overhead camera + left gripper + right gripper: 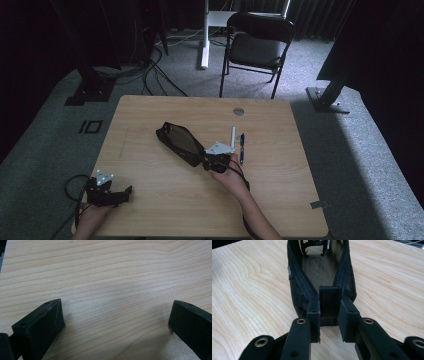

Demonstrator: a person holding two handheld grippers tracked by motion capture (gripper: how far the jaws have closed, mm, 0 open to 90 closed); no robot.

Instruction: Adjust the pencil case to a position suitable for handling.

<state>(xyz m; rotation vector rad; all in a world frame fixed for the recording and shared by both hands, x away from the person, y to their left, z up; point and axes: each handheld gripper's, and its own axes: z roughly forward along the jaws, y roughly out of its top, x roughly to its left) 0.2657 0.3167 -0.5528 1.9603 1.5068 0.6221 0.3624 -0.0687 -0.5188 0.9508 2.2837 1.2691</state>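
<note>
Black mesh pencil pouch (179, 142) lies mid-table, long axis running away from the right gripper (329, 320), whose jaws pinch its near-end tab. Left gripper (111, 192), jaws apart, rests near the front-left corner.

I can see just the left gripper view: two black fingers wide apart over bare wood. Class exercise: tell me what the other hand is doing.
Observer: The right gripper has its fingers closed on a black fabric tab at the near end of an open black mesh pouch.
Operator: Is anything else on the table?
Observer: Yes, a white pen and a blue pen lie side by side just right of that gripper.
Operator: And where is my left gripper?
Observer: The left gripper sits near the table's front left corner, well apart from the pouch.
</note>
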